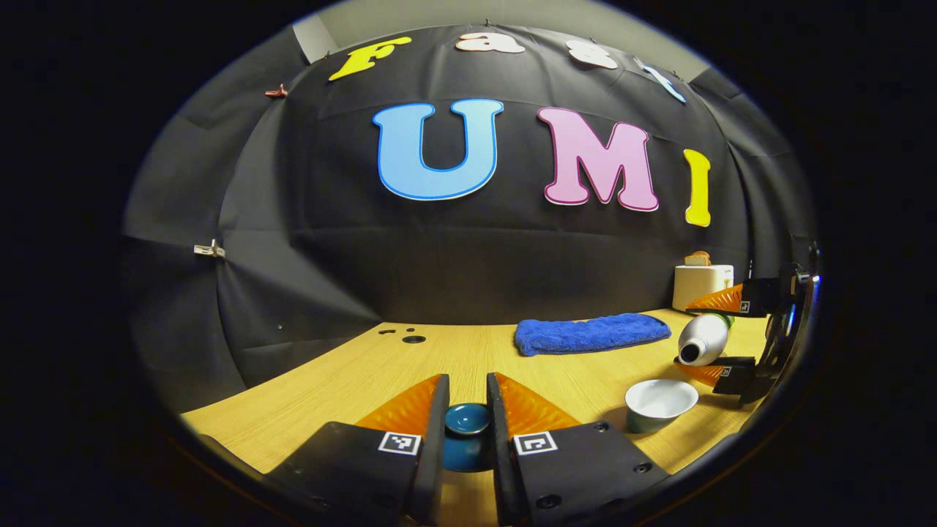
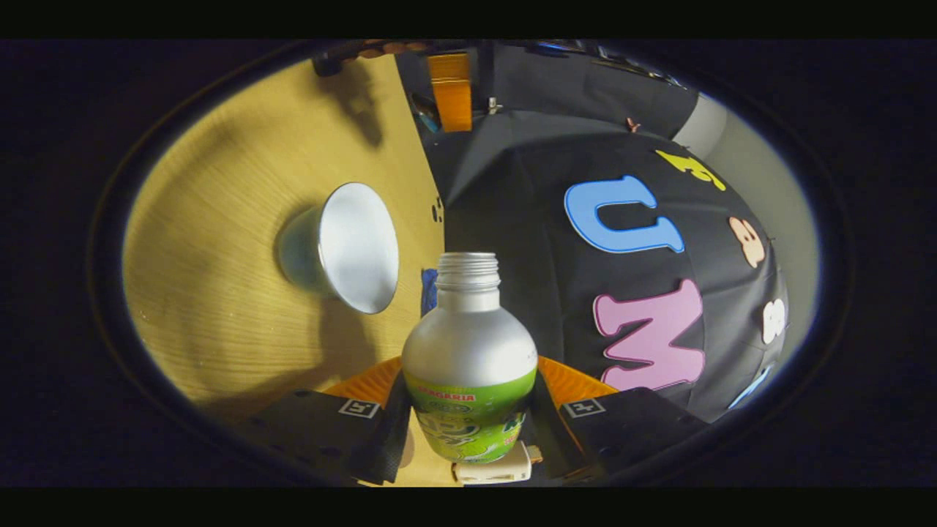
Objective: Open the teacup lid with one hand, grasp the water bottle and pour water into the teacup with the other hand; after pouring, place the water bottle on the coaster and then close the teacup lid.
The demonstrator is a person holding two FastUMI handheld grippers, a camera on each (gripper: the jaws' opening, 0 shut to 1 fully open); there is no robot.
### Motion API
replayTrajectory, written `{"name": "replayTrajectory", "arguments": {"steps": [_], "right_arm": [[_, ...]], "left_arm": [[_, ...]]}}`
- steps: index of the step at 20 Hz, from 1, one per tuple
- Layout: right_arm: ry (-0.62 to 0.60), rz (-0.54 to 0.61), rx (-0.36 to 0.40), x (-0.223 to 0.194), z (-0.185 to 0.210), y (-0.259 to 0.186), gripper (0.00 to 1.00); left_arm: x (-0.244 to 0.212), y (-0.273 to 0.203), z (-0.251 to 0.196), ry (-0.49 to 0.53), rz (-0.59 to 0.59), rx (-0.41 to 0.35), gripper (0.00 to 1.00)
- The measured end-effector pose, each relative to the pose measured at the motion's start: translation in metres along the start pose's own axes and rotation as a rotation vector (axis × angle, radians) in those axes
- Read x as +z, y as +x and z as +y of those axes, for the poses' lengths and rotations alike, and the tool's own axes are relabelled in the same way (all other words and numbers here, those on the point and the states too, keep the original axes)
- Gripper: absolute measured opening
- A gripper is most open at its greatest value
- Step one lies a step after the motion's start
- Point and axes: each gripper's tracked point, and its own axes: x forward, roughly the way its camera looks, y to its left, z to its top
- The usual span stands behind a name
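Left gripper (image 1: 468, 432): its 2 ribbed, wedge-shaped fingers pinch the teacup lid (image 1: 467, 428), a small glossy blue dome with a round knob, held just above the table (image 1: 344, 380).
Right gripper (image 2: 468, 410): its 2 fingers press on the lower sides of the water bottle (image 2: 468, 366); seen from the left gripper view (image 1: 721, 337) it sits at the far right with the bottle tipped on its side.
Water bottle: smooth silver metal shoulder, threaded open neck, green printed wrap around the body; mouth points towards the teacup (image 1: 660, 404).
Teacup: round, open, glossy white inside, grey-green outside; stands on the table below the bottle's mouth.
Table: light wood grain, flat, with small round holes near the back edge.
Blue towel (image 1: 591, 333): fluffy, long, lies flat behind the teacup.
Toaster (image 1: 703, 284): cream, boxy, in the back corner.
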Motion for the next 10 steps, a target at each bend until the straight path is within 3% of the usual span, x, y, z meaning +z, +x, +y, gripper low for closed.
{"name": "replayTrajectory", "arguments": {"steps": [10], "right_arm": [[-0.190,-0.045,0.001,0.0006,-0.0025,0.0061,0.75]], "left_arm": [[-0.0002,0.0006,0.0003,0.000,-0.001,-0.004,0.32]]}}
